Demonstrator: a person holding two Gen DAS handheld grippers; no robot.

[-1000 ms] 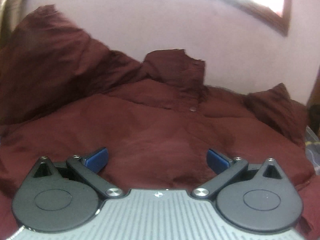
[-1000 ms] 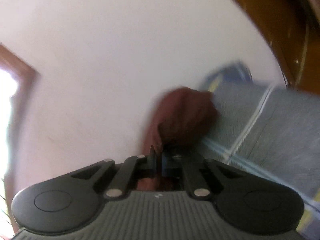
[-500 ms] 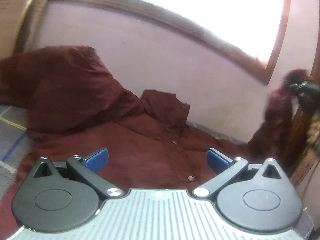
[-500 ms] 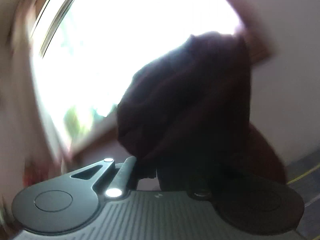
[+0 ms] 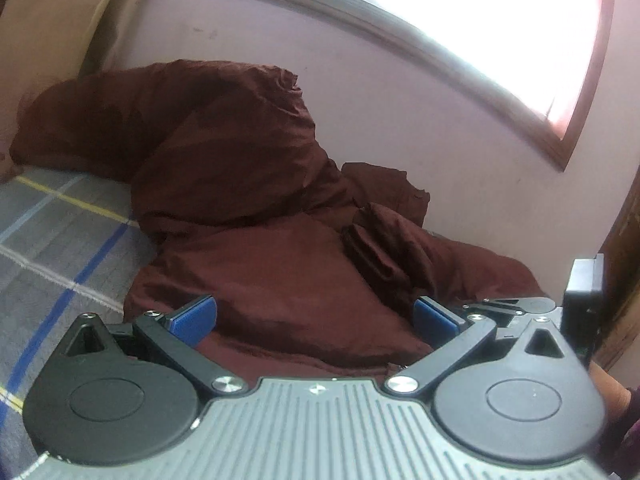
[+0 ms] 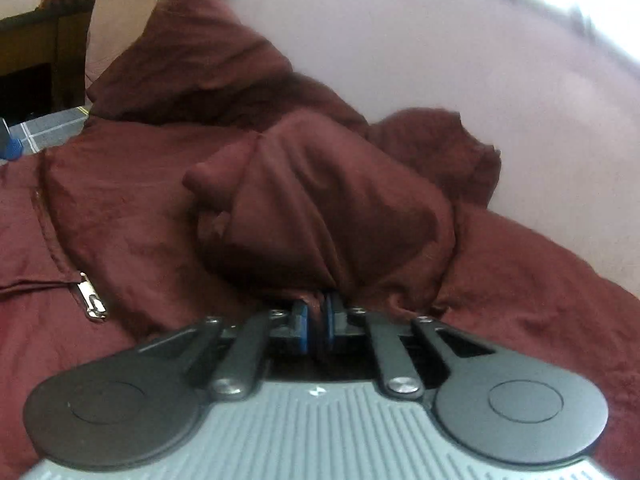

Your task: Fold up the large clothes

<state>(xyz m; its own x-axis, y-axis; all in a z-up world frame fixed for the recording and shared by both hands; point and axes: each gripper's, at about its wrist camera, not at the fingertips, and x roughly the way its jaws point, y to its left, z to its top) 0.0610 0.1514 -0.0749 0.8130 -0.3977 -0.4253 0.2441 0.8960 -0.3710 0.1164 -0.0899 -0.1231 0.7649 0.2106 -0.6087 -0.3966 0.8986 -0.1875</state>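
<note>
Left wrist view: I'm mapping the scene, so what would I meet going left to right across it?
Cardboard box → checked bed cover → maroon jacket → right gripper clamping the jacket's sleeve, at the frame's right.

Grey plaid bedcover (image 5: 60,236) underneath; pink wall (image 5: 400,120) behind; wood-framed window (image 5: 500,20); cardboard box (image 5: 52,20) left.

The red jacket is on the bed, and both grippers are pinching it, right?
Not quite. Only the right gripper pinches the red jacket; the left wrist view shows the left gripper open, holding nothing. The jacket is on the bed.
</note>
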